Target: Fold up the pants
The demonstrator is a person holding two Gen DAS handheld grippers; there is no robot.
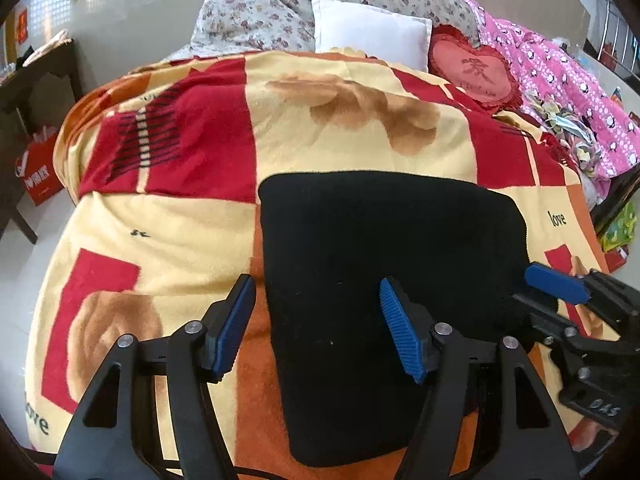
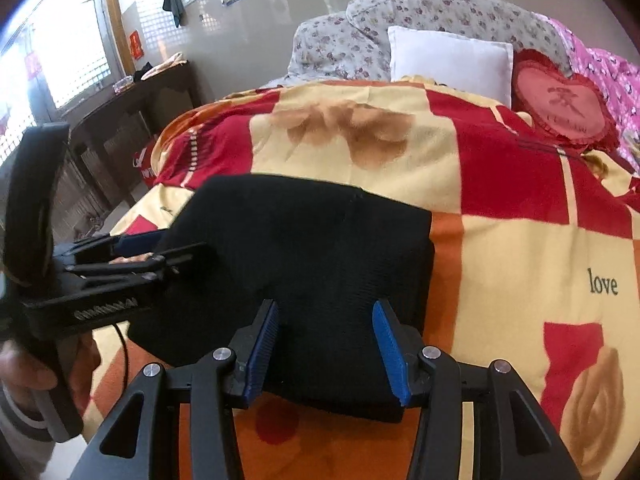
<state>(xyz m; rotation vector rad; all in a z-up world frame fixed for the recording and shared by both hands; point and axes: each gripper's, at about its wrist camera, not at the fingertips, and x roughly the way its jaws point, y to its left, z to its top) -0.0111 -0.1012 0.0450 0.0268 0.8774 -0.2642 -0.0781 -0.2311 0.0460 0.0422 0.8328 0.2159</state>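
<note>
- The folded pants lie flat on the bed's blanket, just ahead of both grippers.
- Left gripper jaws spread, empty, straddling the near-left edge.
- Right gripper jaws spread, empty, over the near edge.

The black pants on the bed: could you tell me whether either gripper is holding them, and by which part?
Nothing is held: the left gripper and right gripper stand open above the folded pants.
</note>
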